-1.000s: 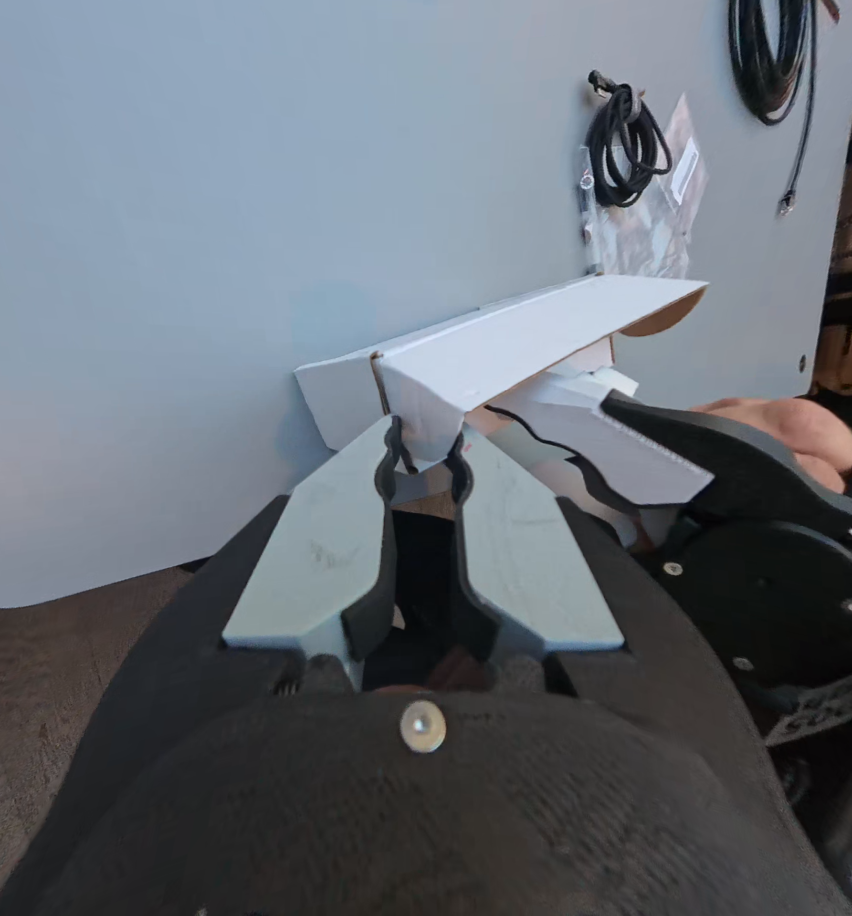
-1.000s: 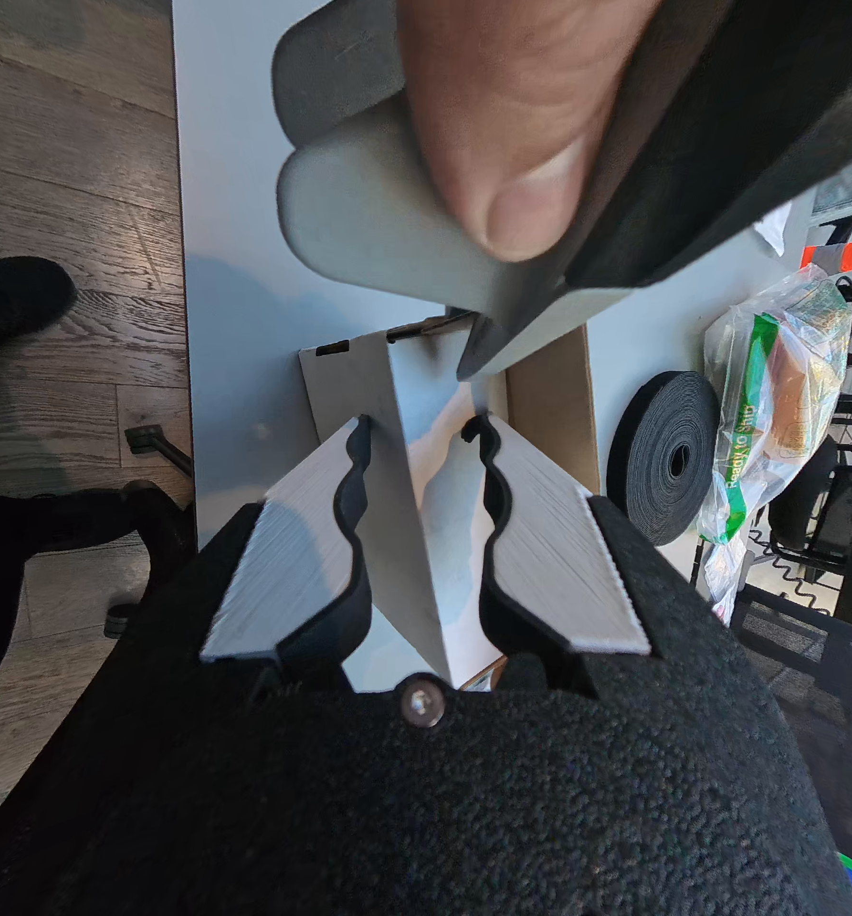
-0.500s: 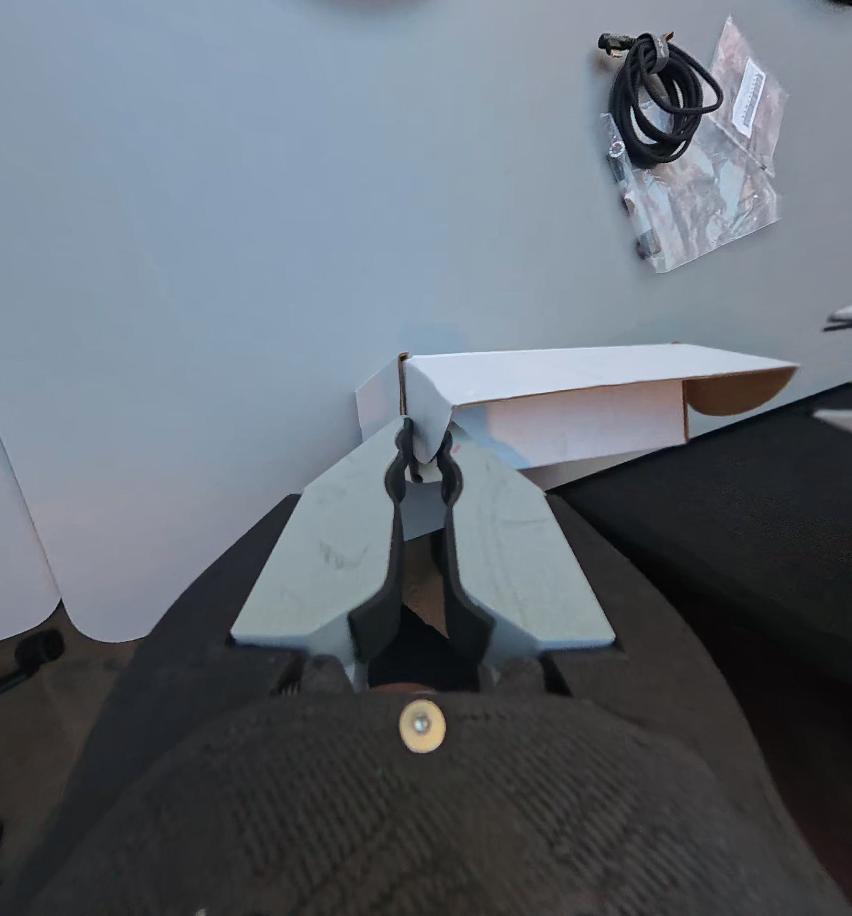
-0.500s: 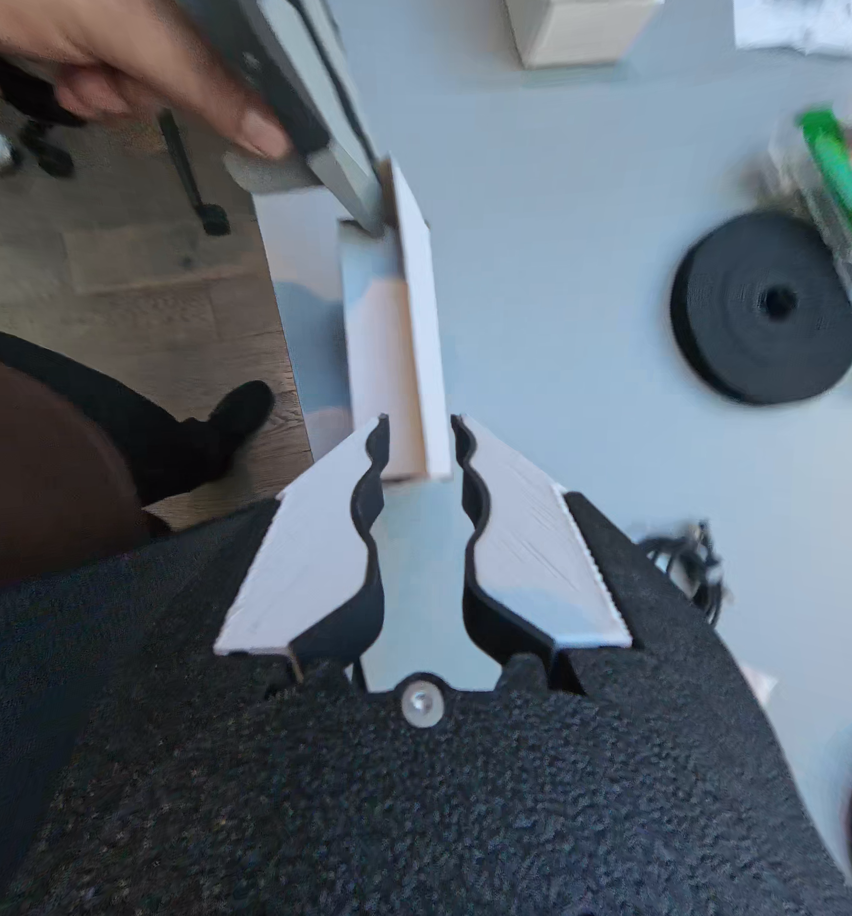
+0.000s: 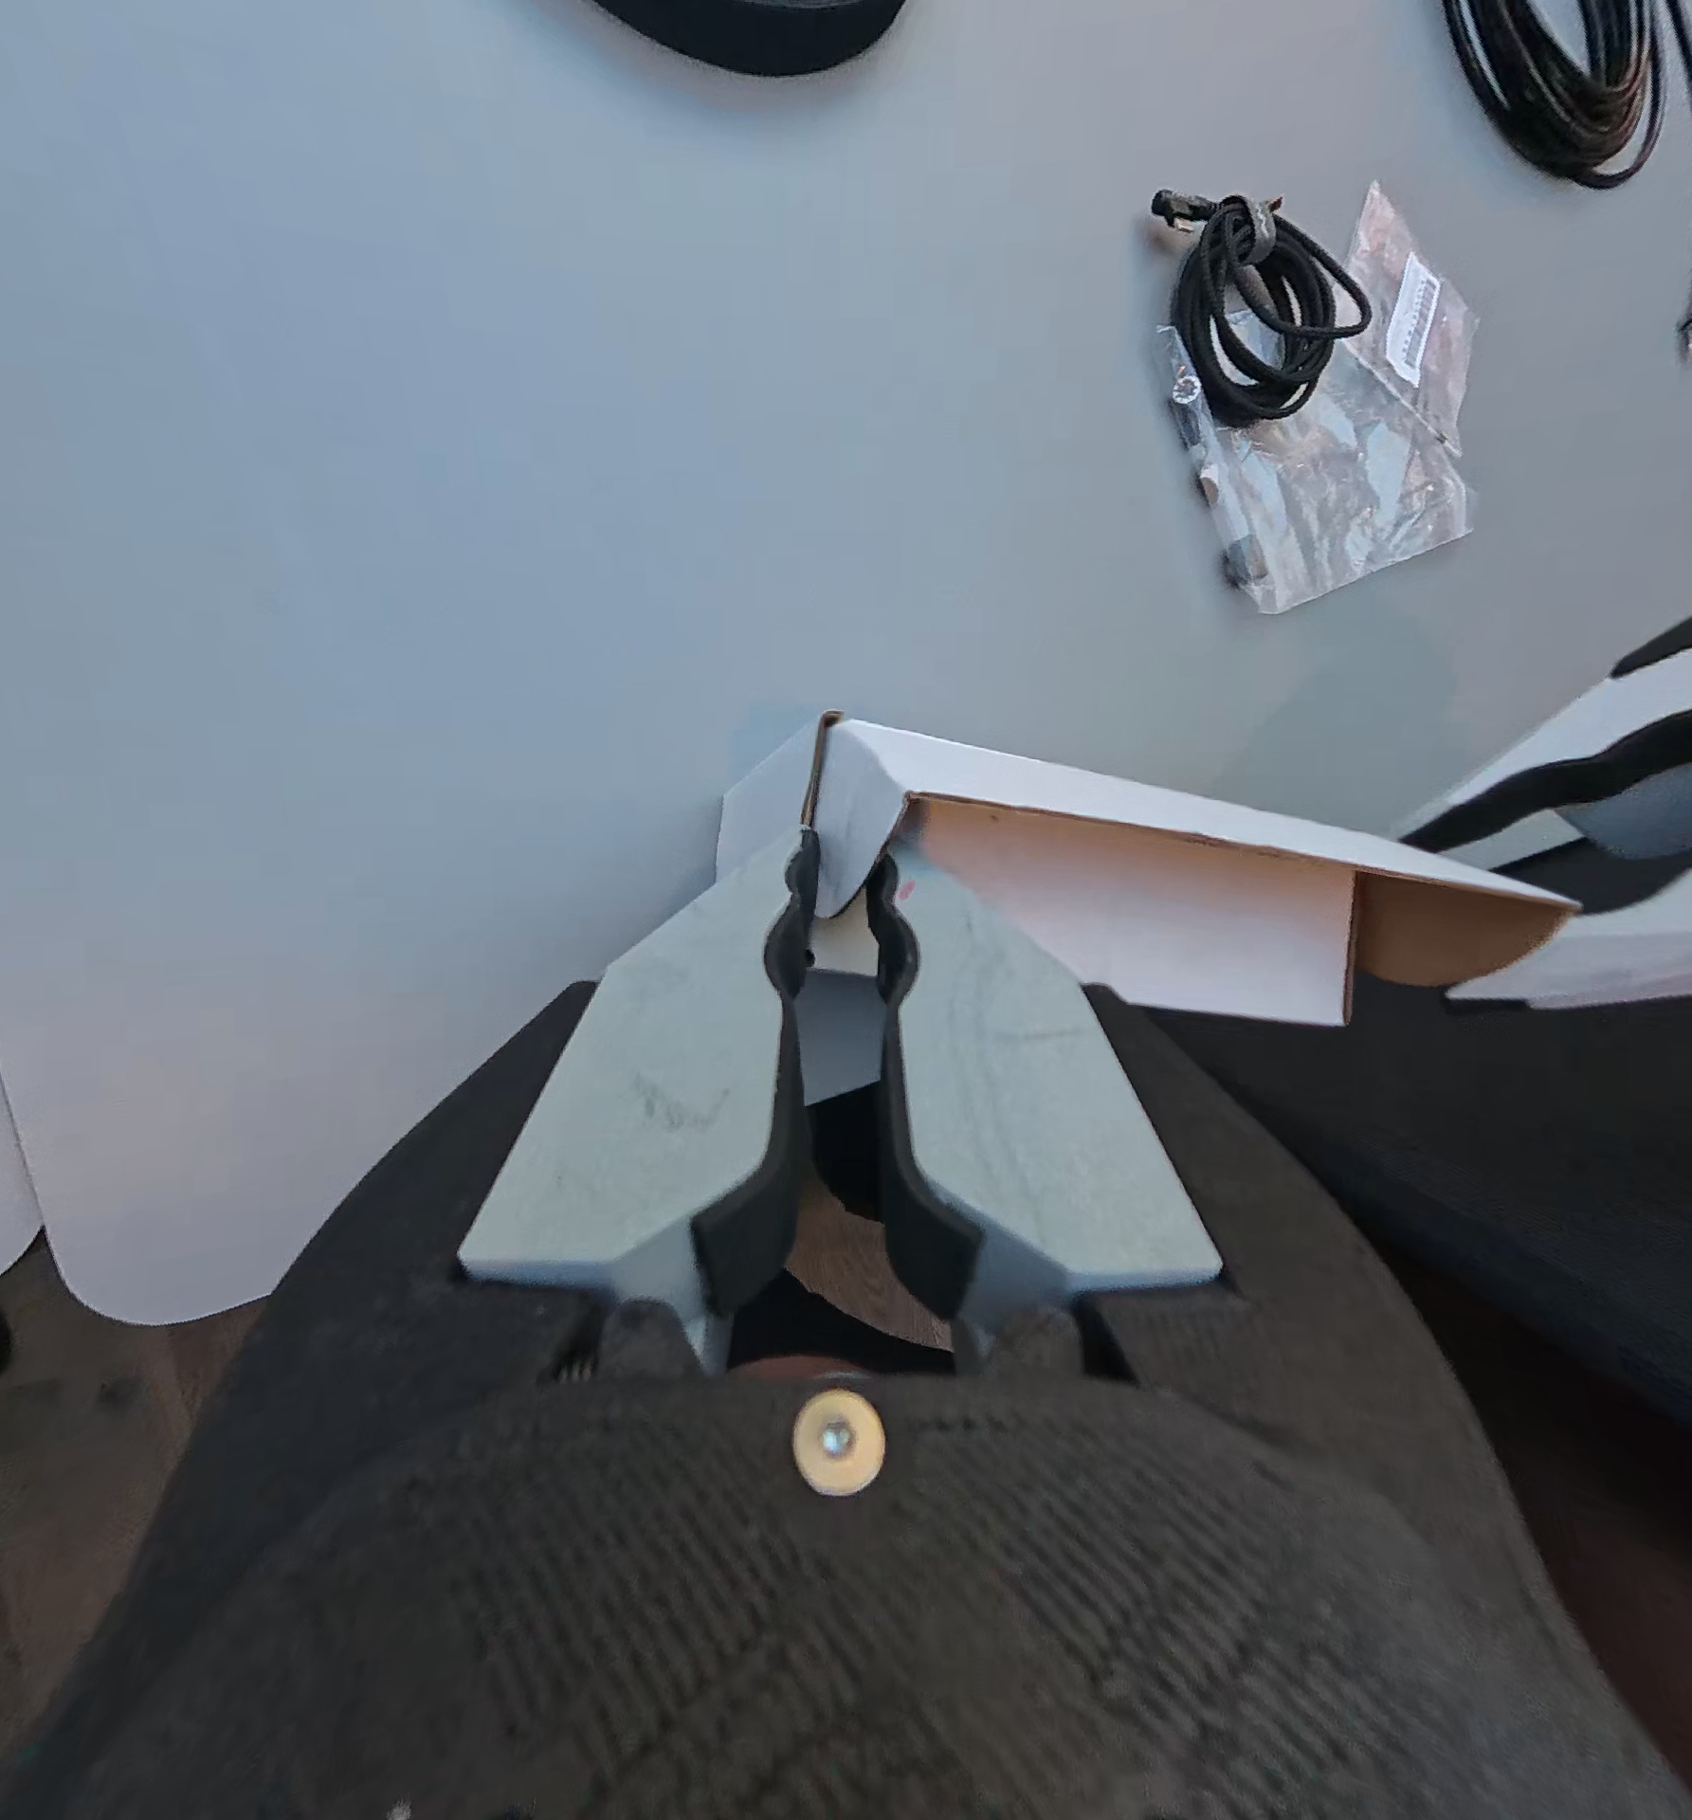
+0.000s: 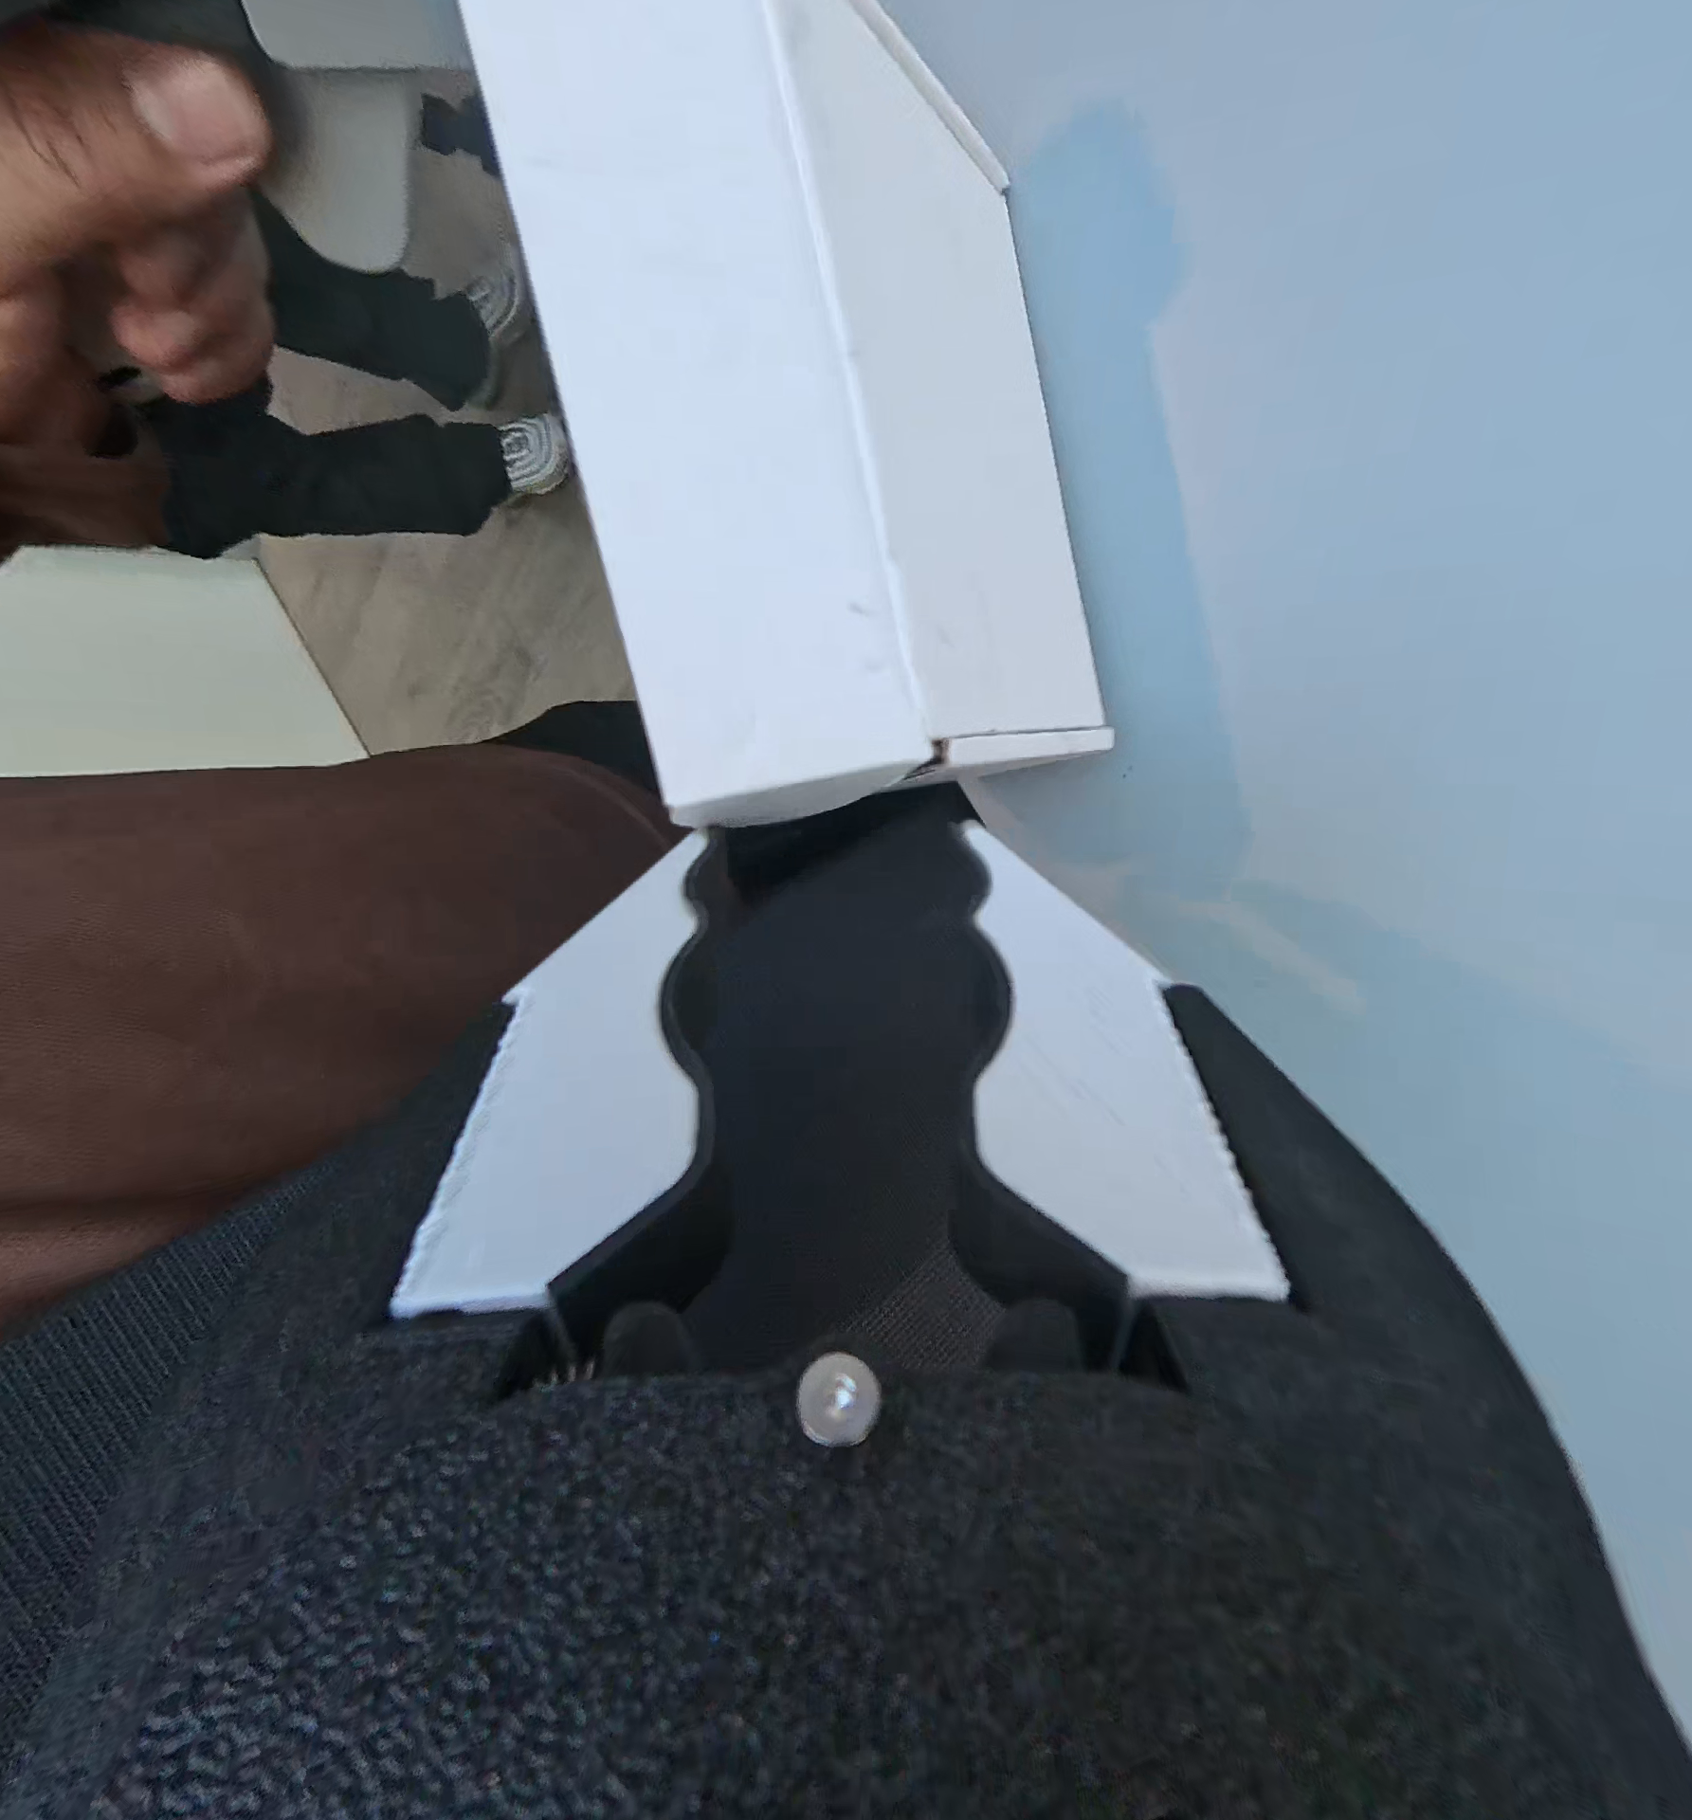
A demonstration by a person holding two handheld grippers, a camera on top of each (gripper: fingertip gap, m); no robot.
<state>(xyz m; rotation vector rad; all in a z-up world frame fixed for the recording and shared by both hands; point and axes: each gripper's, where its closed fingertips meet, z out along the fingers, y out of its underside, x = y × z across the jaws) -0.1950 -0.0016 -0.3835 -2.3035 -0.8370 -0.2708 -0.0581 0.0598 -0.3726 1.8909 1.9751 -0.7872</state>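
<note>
cardboard box, white outside and brown inside, long and flat (image 5: 1117, 886), is being held up off the pale grey tabletop (image 5: 428, 492) by one corner. left gripper (image 5: 837, 886) is pinching that corner flap, jaws nearly closed with only the card's thickness between them.

right gripper (image 6: 837, 837) is sitting at the box's (image 6: 802, 443) near end in its own view, jaws spread wide and holding nothing; whether the tips are touching the box edge cannot be told. in the left wrist view it is showing at 3 o'clock, just beside the box's open end.

change since a second ago: the right gripper was then straddling the box's fold, close under the left one; it is now standing off at the far end, and the box is now slanting down toward 4 o'clock. reading: the left gripper alone is carrying the box.

around: small coiled black cable (image 5: 1255, 305) lying on a clear plastic bag (image 5: 1354, 463) at 1 o'clock; larger black cable coil (image 5: 1561, 89) beyond it. a person's hand (image 6: 64, 236) is showing at 10 o'clock in the right wrist view.
</note>
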